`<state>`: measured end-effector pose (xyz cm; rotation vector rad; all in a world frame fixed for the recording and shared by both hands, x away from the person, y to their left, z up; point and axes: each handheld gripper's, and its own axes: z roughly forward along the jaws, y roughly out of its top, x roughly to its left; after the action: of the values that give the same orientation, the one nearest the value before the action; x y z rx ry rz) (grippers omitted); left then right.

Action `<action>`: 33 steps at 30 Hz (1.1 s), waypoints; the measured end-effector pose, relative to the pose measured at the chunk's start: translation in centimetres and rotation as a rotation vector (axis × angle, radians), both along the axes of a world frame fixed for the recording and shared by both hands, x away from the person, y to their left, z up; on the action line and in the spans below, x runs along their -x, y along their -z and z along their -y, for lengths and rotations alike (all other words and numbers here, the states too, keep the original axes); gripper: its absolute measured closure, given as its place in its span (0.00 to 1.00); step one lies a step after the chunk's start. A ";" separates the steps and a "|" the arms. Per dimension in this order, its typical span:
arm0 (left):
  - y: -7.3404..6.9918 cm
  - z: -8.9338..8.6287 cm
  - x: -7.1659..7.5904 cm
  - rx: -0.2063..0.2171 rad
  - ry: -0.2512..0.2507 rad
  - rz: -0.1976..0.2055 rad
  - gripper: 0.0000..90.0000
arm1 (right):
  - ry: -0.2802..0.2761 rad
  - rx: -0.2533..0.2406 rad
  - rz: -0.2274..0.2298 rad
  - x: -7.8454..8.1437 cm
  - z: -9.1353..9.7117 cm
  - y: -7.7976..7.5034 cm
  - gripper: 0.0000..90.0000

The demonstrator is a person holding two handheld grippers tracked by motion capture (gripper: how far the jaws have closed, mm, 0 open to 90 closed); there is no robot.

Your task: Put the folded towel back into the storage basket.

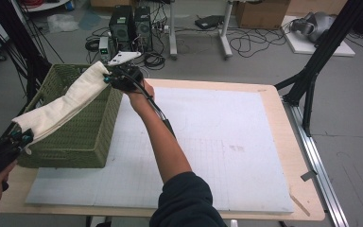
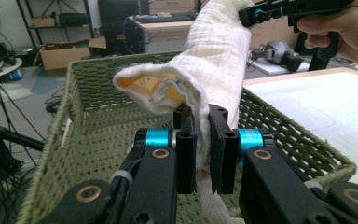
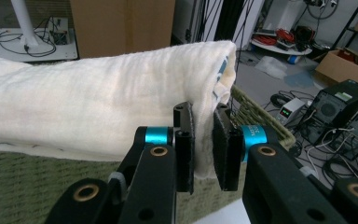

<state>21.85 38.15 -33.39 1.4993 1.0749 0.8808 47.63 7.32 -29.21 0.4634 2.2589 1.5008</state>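
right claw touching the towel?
Touching. Right gripper view: right claw has both pads clamped on the towel edge, above the basket.

High view looks down; both gripper views closely share the basket [image 1: 82,137].

Right black plastic handheld gripper [image 1: 108,78]: grey three-cornered plate on top, black cable trailing down the forearm. Left black handheld gripper [image 1: 21,137]: teal accents by the jaws. In the gripper views both have flat black jaws, cyan anodised collars, brass-coloured pivot rings, black linkage arms. Person wears a dark navy sleeve [image 1: 185,201] pushed up past the elbow.
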 end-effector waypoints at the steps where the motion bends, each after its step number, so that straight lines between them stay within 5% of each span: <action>1: 0.0 -0.1 0.0 -0.001 -0.004 -0.001 0.91 | 0.001 0.002 0.000 -0.1 -0.3 0.0 0.90; 13: 0.5 -1.8 -0.3 -0.006 -0.056 -0.020 0.91 | 0.004 0.038 -0.004 -0.8 -3.7 0.4 0.90; 33: 0.8 -2.1 -1.7 -0.022 -0.078 -0.043 0.91 | 0.040 0.038 -0.013 -1.4 -3.8 0.7 0.90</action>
<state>23.55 40.23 -34.15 1.5088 1.1650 0.9202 49.00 11.16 -29.91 0.5057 2.2708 1.4367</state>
